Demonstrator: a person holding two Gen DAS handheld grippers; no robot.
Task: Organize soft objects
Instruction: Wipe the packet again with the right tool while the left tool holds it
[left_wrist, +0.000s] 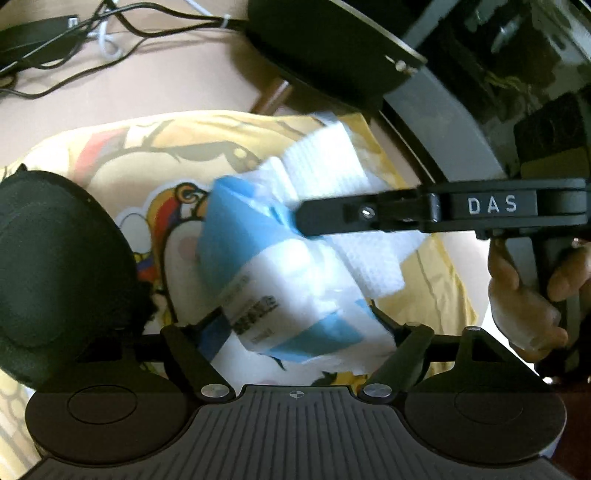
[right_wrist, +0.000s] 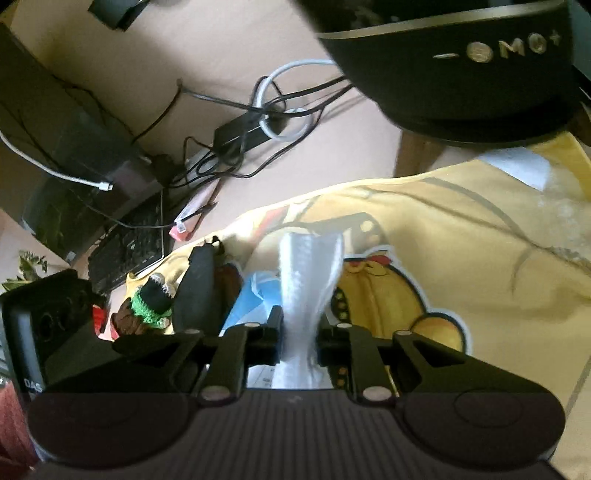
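A blue-and-white tissue pack (left_wrist: 266, 266) sits between the fingers of my left gripper (left_wrist: 299, 317), which press on its sides. It hangs over a yellow cartoon-print cushion (left_wrist: 122, 147). My right gripper (left_wrist: 306, 218) reaches in from the right, shut on a white tissue sheet (left_wrist: 325, 162) that comes out of the pack's top. In the right wrist view the white tissue sheet (right_wrist: 306, 269) is pinched to a narrow waist between the jaws of the right gripper (right_wrist: 297, 326), with the blue pack (right_wrist: 251, 299) just behind it. A hand (left_wrist: 524, 295) holds the right gripper's handle.
A black round pouch (left_wrist: 62, 258) lies on the cushion at the left. A black speaker (right_wrist: 461, 74) stands at the back. Cables (right_wrist: 236, 140) and a keyboard (right_wrist: 125, 251) lie on the desk behind. A green crochet toy (right_wrist: 153, 299) sits beside the black pouch (right_wrist: 197, 291).
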